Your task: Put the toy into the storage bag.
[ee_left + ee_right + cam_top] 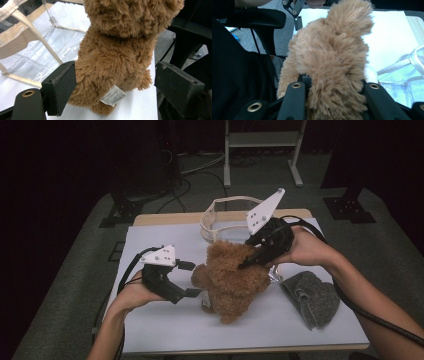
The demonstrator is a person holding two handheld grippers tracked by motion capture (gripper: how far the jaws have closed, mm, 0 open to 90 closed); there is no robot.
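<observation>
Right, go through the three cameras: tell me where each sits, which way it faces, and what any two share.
High view: above the person's side, looking forward and down on the table; both forearms, left gripper and right gripper show.
Left gripper view: rides the left gripper, looks between its open jaws at the teddy bear and the clear bag.
Right gripper view: rides the right gripper, its jaws pressed into the bear's fur, facing back toward the person's dark clothing.
Shared: all three show the bear; the bag shows in each.
</observation>
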